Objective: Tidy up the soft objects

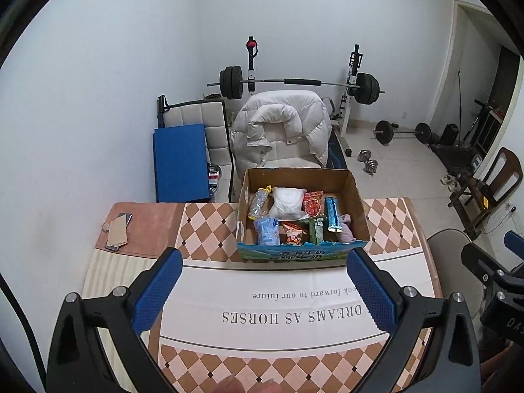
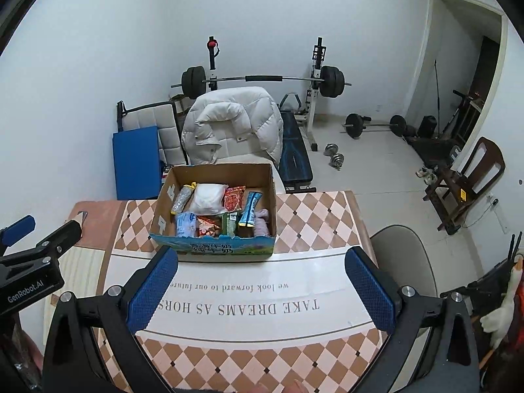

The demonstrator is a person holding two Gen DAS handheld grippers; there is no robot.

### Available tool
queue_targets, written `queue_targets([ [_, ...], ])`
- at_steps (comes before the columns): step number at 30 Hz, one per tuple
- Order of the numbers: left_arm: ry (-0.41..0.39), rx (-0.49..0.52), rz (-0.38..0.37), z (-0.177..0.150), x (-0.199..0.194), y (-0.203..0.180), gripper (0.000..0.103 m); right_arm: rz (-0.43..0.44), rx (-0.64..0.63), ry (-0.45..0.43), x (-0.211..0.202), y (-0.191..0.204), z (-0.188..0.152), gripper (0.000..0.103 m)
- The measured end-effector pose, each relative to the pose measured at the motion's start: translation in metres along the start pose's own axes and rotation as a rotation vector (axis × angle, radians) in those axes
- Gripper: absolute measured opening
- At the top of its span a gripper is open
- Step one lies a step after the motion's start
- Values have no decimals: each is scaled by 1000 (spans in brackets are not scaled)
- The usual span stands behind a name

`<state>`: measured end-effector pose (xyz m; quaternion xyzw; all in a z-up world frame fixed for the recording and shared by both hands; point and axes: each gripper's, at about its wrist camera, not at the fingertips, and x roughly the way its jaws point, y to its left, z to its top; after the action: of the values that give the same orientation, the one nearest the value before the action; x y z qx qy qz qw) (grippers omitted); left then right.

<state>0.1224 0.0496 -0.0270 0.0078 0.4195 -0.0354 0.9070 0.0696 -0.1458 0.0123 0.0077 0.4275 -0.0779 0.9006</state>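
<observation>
An open cardboard box [image 1: 355,196] [image 2: 167,193] stands at the far side of the table. It holds several soft packets: a white pouch [image 1: 288,201] [image 2: 209,198], a red snack bag [image 1: 313,203] [image 2: 234,197], a pale blue pack [image 1: 267,231] [image 2: 185,224], a blue wrapper [image 1: 333,213] [image 2: 250,209] and a pink cloth [image 1: 346,229] [image 2: 262,221]. My left gripper [image 1: 263,260] is open and empty, just short of the box. My right gripper [image 2: 262,257] is open and empty, also near the box front.
The table [image 1: 209,229] has a checkered cloth with printed text. A phone and card [image 1: 118,231] lie at its far left. A chair with a white jacket [image 1: 281,127] stands behind the box. A grey chair [image 2: 402,262] is at the right. Weights sit beyond.
</observation>
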Motion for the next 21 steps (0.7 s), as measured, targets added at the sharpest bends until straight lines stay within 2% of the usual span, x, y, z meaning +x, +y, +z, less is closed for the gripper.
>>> queue_targets([
  [21,2,1,2,5,2,-3,103,-20,10,-6,11,0,10,103],
])
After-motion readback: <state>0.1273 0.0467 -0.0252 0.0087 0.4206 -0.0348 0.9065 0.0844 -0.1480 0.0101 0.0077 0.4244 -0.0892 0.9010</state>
